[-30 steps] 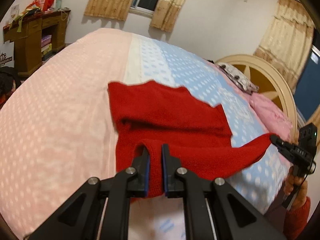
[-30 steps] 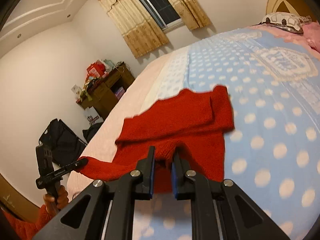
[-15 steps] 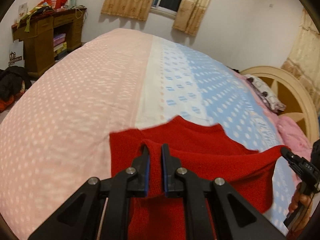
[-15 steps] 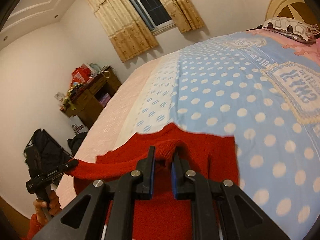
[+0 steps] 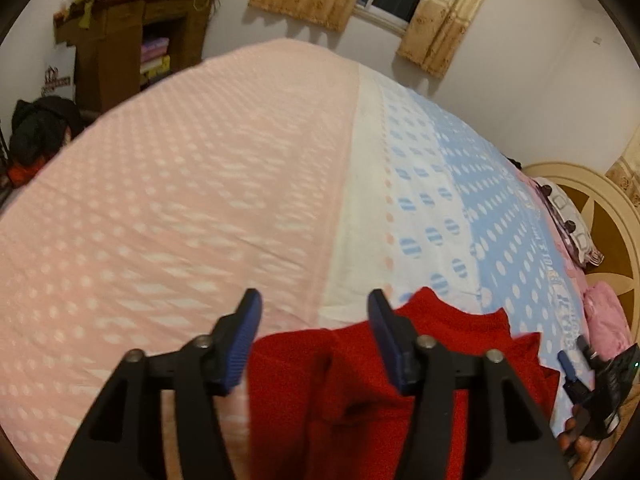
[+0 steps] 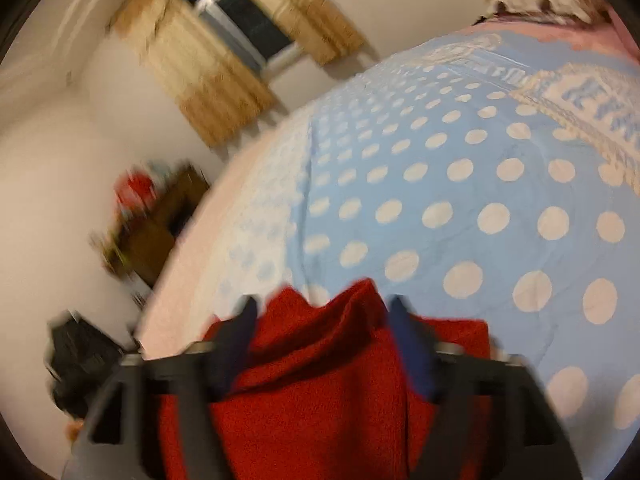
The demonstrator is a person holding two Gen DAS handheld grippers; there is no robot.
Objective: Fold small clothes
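While the red sweater [image 5: 360, 380] lies bunched on the bed [image 5: 180, 200], the left gripper [image 5: 314, 320] is opening, its fingers spread and not pinching the cloth. The right gripper [image 6: 320, 320] is opening too, with red cloth between its spread fingers.

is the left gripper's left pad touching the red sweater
Apart: left wrist view shows pink bedspread between that pad and the red sweater.
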